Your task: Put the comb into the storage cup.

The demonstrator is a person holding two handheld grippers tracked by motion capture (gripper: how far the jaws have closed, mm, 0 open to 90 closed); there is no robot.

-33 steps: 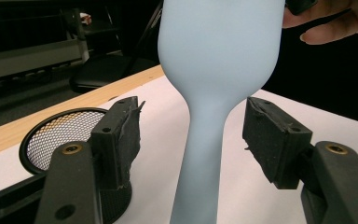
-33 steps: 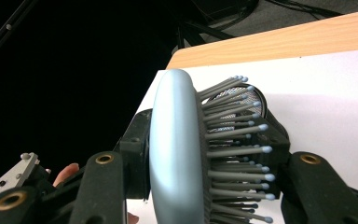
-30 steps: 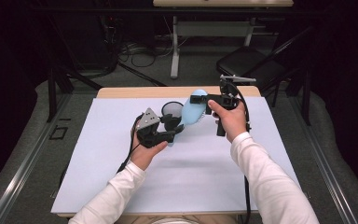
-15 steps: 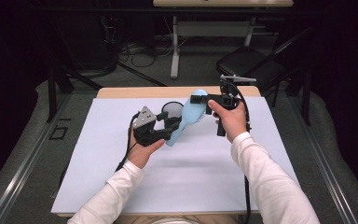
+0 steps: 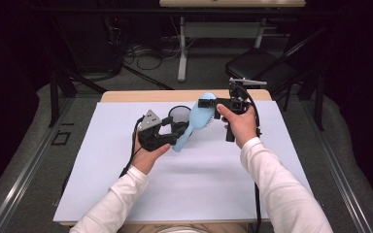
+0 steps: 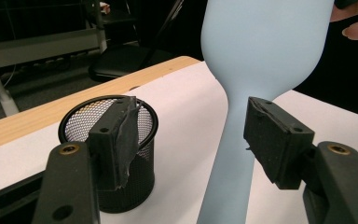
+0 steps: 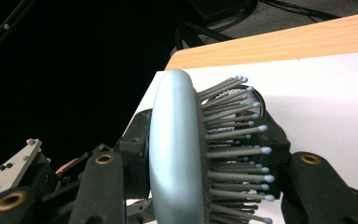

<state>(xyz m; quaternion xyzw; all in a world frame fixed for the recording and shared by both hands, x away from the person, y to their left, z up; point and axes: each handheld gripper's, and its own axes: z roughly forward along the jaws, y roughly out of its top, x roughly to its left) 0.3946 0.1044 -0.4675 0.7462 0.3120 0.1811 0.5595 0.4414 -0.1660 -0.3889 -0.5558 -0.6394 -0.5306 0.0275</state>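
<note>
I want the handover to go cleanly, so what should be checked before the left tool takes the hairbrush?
1. Right tool clamped on the hairbrush head: ok.
2. Handle between the left tool pads: ok.
3. Left pads pressing the handle: not ok, a gap on one side.
4. Mesh cup upright: ok.
5. Brush held above the white sheet: ok.
6. Handle centred in the left jaws: not ok, nearer one pad.

A hairbrush spans the gap between left tongs and right tongs, above the tabletop; a mesh cup stands just behind.
</note>
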